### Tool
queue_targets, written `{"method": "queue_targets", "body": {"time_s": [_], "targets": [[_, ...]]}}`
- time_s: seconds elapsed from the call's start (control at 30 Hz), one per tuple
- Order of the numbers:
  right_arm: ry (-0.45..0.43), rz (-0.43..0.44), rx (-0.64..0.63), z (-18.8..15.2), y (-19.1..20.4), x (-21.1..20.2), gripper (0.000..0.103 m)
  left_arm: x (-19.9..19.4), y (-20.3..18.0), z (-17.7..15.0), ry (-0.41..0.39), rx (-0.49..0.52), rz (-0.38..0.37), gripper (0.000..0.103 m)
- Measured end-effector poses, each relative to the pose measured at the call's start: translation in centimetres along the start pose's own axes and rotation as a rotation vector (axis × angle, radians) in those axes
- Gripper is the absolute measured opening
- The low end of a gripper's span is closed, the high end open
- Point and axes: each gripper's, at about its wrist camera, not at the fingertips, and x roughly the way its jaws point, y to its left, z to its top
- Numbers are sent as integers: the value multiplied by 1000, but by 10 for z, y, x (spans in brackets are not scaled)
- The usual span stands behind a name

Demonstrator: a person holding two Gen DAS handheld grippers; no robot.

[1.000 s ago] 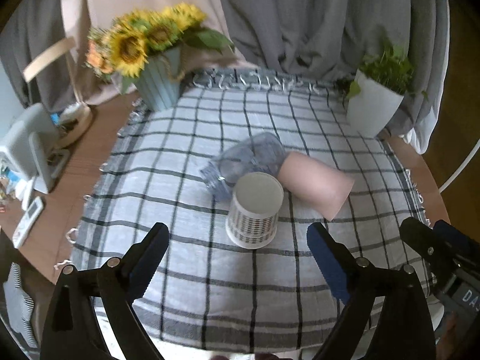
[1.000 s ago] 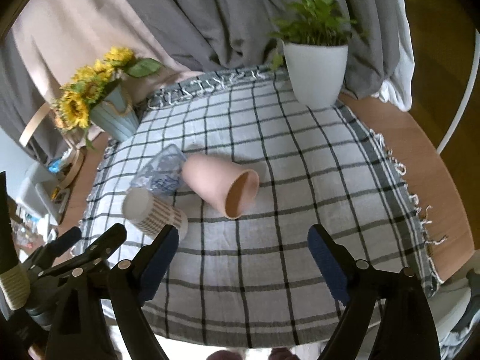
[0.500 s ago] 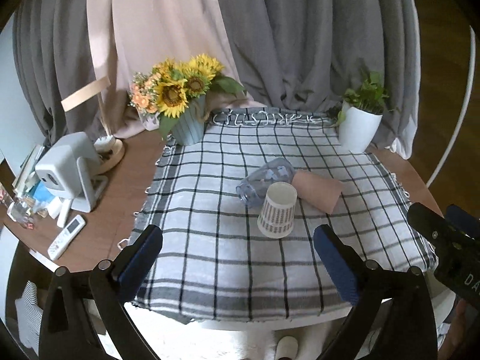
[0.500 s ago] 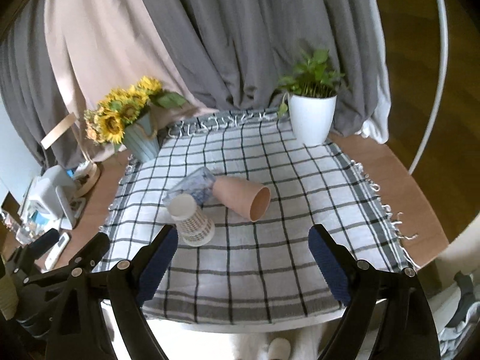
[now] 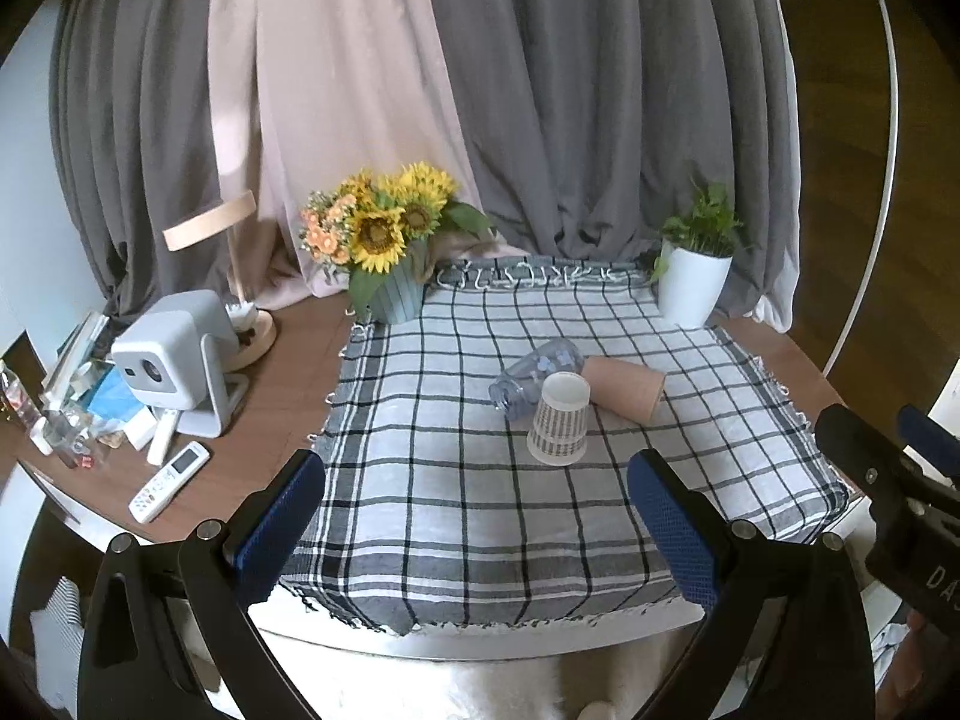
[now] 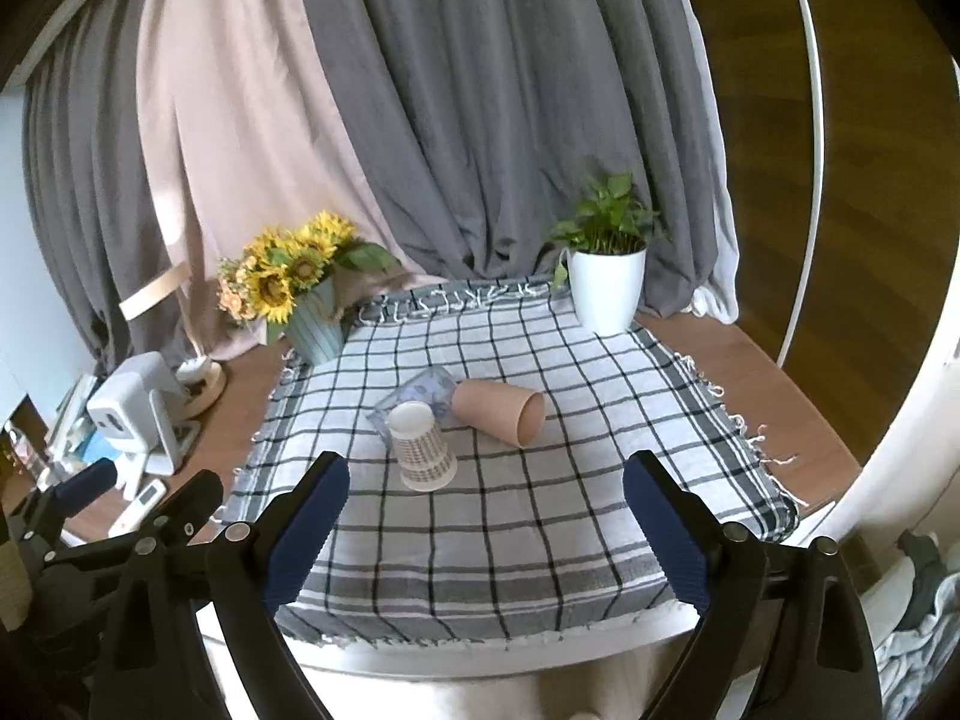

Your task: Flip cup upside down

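Note:
A white patterned paper cup [image 5: 558,420] stands upside down on the checked cloth [image 5: 456,516]; it also shows in the right wrist view [image 6: 420,447]. Behind it a pink cup [image 5: 624,390] [image 6: 499,411] lies on its side, mouth to the right, and a clear blue-flowered cup [image 5: 534,370] [image 6: 420,393] lies on its side to its left. My left gripper [image 5: 477,525] is open and empty, well back from the cups over the table's front edge. My right gripper [image 6: 483,525] is open and empty, also back at the front edge.
A sunflower vase [image 5: 384,252] stands at the cloth's back left and a white plant pot [image 5: 693,282] at the back right. A projector [image 5: 171,357], a remote [image 5: 170,482] and clutter sit on the wooden table left of the cloth. Curtains hang behind.
Both grippers have pulled back and up from the cups, so the whole table now shows. The cups have not moved.

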Motion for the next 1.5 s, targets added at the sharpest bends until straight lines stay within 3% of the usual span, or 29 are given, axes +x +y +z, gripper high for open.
{"method": "queue_targets", "body": {"time_s": [0.23,0.63,1.5], "targets": [[-42,27,-23,-3,2,-21,94,-19,-1,-3,-34,-8,25,103],[-36,32,-5,-4,-5,-28,94,-31,-3,-4,-50,-28,33,103],[-42,30,-1,1,-11,-32,94,-32,-4,1,-56,-30,39,103]]}}
